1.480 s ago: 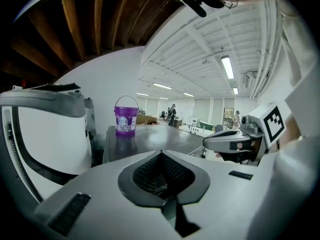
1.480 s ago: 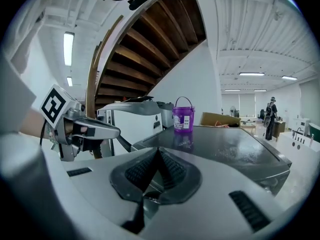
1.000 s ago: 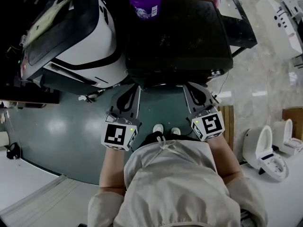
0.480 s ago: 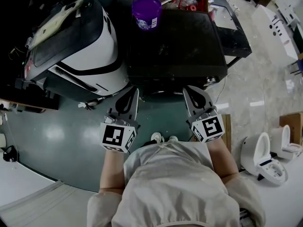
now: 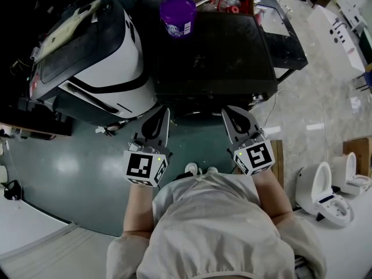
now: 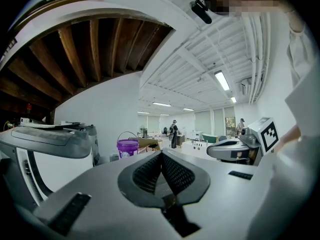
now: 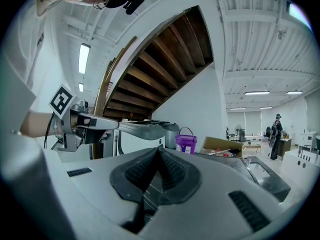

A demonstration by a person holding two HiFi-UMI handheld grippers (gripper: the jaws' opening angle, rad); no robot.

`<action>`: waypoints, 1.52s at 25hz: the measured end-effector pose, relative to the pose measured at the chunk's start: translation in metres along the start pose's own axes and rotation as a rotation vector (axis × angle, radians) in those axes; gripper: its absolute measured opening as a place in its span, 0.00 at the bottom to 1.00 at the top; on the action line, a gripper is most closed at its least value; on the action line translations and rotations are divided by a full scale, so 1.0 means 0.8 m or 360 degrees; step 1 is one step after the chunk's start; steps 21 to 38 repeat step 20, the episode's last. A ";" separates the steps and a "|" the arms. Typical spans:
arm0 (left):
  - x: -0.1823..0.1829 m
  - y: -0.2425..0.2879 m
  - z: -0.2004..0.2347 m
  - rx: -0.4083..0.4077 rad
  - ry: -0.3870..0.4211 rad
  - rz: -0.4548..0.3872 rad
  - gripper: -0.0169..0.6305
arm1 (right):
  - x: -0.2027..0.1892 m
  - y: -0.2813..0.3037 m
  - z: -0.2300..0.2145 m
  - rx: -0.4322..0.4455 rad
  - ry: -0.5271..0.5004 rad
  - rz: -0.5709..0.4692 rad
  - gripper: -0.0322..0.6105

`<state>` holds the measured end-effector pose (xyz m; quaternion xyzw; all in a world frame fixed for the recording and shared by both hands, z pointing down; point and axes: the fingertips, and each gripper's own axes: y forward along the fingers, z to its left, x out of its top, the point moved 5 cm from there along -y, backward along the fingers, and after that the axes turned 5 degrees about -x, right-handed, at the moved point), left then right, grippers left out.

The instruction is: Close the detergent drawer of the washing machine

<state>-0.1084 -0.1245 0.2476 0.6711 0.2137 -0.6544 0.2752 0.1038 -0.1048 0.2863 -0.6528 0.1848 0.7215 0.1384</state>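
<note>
At far left stands a white-and-black machine [image 5: 99, 57] with a dark lid, set at an angle on the green floor [image 5: 70, 161]. The left hand-held gripper [image 5: 161, 116] is just to the right of it, its jaws clenched tip to tip on nothing, as the left gripper view shows [image 6: 161, 156]. Directly ahead of both grippers is the black washing machine [image 5: 215, 51], seen from above, with a purple bucket [image 5: 178, 13] on its far left corner. The right hand-held gripper [image 5: 231, 114] is likewise clenched and empty [image 7: 157, 151], and it points at the machine's near edge. The detergent drawer cannot be picked out in any view. It probably sits on the front face, tucked under that near edge and hidden from the head camera. If so, it lies forward and below both grippers, its sliding axis running away from the person, so the closing push goes straight ahead. Both grippers are about equally near the front, so I cannot say which is better placed. Two white toilets [image 5: 317, 182] stand at far right.
</note>
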 end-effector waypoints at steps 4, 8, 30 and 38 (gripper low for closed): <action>0.000 0.001 -0.004 0.0019 0.0040 0.0022 0.05 | -0.002 0.002 -0.004 0.0015 0.0053 0.0033 0.05; -0.002 0.003 -0.003 0.0043 0.0047 0.0024 0.05 | -0.001 0.000 -0.006 0.0026 0.0039 0.0012 0.05; -0.006 0.010 -0.006 0.0063 -0.0006 0.0048 0.05 | 0.002 -0.002 -0.010 -0.0014 0.0007 0.0019 0.05; -0.006 0.010 -0.006 0.0063 -0.0006 0.0048 0.05 | 0.002 -0.002 -0.010 -0.0014 0.0007 0.0019 0.05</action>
